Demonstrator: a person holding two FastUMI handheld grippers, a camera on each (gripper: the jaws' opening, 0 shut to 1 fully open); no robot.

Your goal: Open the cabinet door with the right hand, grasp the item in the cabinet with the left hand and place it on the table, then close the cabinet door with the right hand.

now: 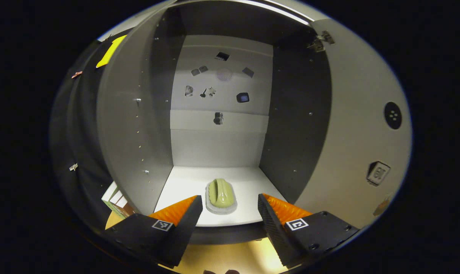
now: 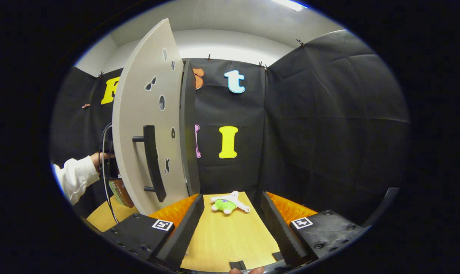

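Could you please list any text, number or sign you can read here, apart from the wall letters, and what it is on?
None can be read.
Sticker inside the cabinet door: characters too blurred.
Carton beside the cabinet: print too small.
Square tag: coded pattern, no words.

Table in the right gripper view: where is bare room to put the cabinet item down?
The wooden table is bare between the right gripper and the plush toy. It is crowded near the toy and beside the open door. The item lies on the cabinet floor.
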